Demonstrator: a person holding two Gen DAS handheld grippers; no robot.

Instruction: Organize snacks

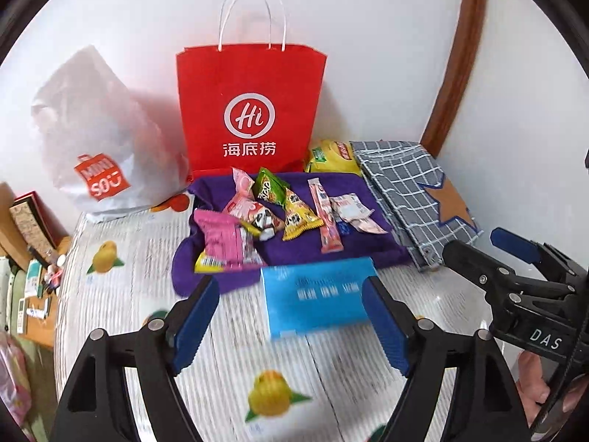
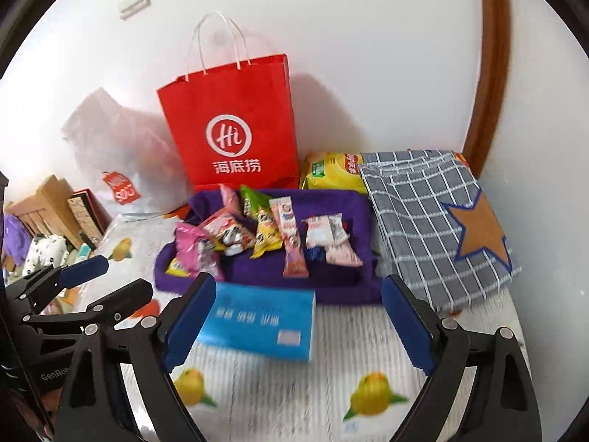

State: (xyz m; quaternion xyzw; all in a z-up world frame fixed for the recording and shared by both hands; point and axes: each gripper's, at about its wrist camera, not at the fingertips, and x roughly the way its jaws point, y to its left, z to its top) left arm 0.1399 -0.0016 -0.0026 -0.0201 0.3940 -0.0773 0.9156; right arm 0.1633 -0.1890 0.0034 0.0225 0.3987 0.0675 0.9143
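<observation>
Snacks (image 1: 279, 217) piled on purple cloth (image 1: 368, 250), far of both grippers, none between fingers. Blue box (image 2: 257, 320) just near of cloth, beyond fingertips, untouched, print blurred. L gripper (image 1: 291, 316) jaws apart, empty. R gripper (image 2: 298, 316) jaws wide, empty. Red paper bag (image 2: 232, 125) upright at far wall; yellow chip bag (image 2: 331, 175) to its right, partly hidden behind checked fabric bag (image 2: 434, 228). White plastic bag (image 1: 99, 129) far left, blurred.

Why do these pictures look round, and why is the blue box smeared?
Both wrist views are fisheye: black corners, the brown wooden frame bowed. In the left wrist view the flat blue cardboard box is motion-blurred, its print unreadable; the right wrist view blurs it too. The red paper bag stays sharp.
</observation>
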